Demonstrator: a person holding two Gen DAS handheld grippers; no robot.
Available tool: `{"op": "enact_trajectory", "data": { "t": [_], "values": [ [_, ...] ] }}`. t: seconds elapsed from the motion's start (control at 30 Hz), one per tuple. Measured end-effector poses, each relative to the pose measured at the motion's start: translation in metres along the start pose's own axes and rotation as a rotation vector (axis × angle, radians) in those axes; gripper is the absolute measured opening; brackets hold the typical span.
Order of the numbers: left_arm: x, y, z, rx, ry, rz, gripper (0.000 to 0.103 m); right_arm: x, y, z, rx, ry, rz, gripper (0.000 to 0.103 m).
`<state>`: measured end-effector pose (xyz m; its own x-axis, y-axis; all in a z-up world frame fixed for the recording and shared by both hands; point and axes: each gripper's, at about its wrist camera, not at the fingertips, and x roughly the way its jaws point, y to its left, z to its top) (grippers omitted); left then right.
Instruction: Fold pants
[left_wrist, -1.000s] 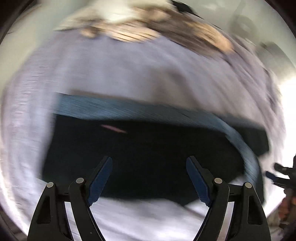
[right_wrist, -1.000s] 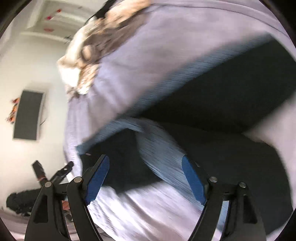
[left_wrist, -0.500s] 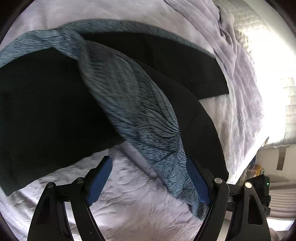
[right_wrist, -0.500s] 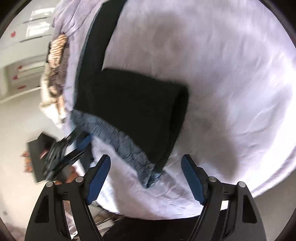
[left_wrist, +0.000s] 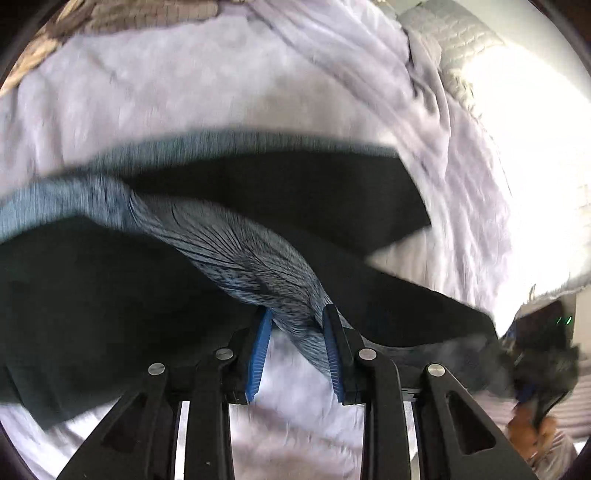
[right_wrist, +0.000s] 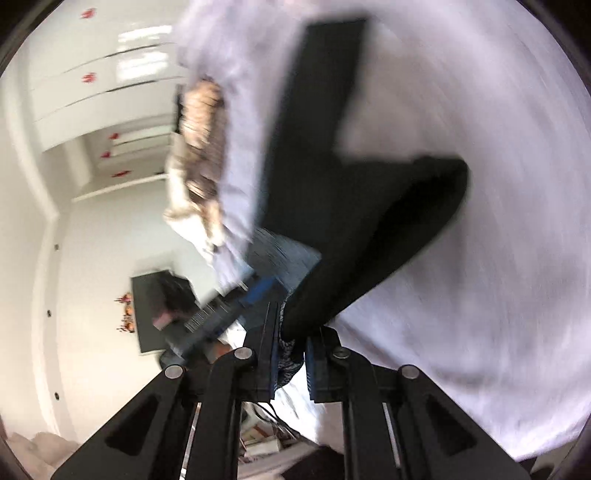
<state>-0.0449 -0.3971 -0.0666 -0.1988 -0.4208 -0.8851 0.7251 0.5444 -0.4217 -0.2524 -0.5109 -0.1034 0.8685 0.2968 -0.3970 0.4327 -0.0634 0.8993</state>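
My left tongs (left_wrist: 297, 314) are closing, and between their blue pads (left_wrist: 258, 350) sits the twisted blue-grey patterned waistband (left_wrist: 251, 258) of the black fabric pants (left_wrist: 92, 295); the right pad presses the band's edge, the left pad lies just beside it, so the jaws stand narrow and gripped on that band; the dark cloth spreads ahead of and to the left of these tongs, one leg stretching beyond them to the right, all resting on the pale lilac rumpled bedsheet (left_wrist: 184, 92).

My right tongs (right_wrist: 291, 332) are closing too, drawn almost together; the same waistband (right_wrist: 288, 350) and the dark edge of the pants (right_wrist: 351, 203) are pinched between their pads; the garment rises ahead of these jaws, forking into two legs on the bedsheet (right_wrist: 498, 258); just left of the right tongs I see my other gripper, blurred; a tan and brown patterned cloth (right_wrist: 199, 147) lies well beyond, up to the left.
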Motion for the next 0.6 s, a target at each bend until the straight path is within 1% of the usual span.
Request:
{"op": "enact_trajectory", "data": {
  "t": [0.07, 0.13, 0.2, 0.23, 0.27, 0.3, 0.37, 0.43, 0.47, 0.5, 0.53, 0.6],
  "values": [
    [0.002, -0.001, 0.02, -0.002, -0.033, 0.02, 0.03, -0.002, 0.024, 0.035, -0.043, -0.036, 0.028, 0.012],
    [0.004, 0.004, 0.043, -0.029, -0.07, 0.036, 0.031, -0.002, 0.041, 0.069, -0.075, -0.071, 0.034, 0.012],
    [0.004, 0.014, 0.066, -0.062, -0.115, 0.066, 0.048, 0.004, 0.055, 0.114, -0.089, -0.11, 0.029, 0.012],
    [0.002, 0.017, 0.074, -0.071, -0.14, 0.091, 0.066, 0.008, 0.057, 0.127, -0.086, -0.12, 0.02, 0.012],
    [-0.001, 0.02, 0.084, -0.075, -0.173, 0.117, 0.068, 0.013, 0.059, 0.149, -0.085, -0.132, -0.006, 0.013],
    [0.001, 0.019, 0.092, -0.072, -0.185, 0.127, 0.068, 0.014, 0.057, 0.163, -0.091, -0.134, -0.029, 0.016],
    [-0.004, 0.026, 0.103, -0.072, -0.206, 0.156, 0.068, 0.032, 0.054, 0.198, -0.088, -0.132, -0.123, 0.018],
    [-0.005, 0.031, 0.108, -0.068, -0.225, 0.203, 0.068, 0.047, 0.049, 0.214, -0.075, -0.127, -0.198, 0.036],
    [-0.01, 0.043, 0.101, -0.066, -0.222, 0.227, 0.068, 0.053, 0.049, 0.223, -0.086, -0.136, -0.256, 0.063],
    [-0.012, 0.048, 0.098, -0.067, -0.216, 0.249, 0.068, 0.056, 0.05, 0.228, -0.101, -0.144, -0.283, 0.075],
    [-0.011, 0.055, 0.091, -0.066, -0.207, 0.272, 0.068, 0.057, 0.056, 0.231, -0.131, -0.16, -0.314, 0.075],
    [-0.013, 0.071, 0.07, -0.07, -0.184, 0.32, 0.068, 0.052, 0.063, 0.226, -0.168, -0.178, -0.313, 0.075]
  ]
}}
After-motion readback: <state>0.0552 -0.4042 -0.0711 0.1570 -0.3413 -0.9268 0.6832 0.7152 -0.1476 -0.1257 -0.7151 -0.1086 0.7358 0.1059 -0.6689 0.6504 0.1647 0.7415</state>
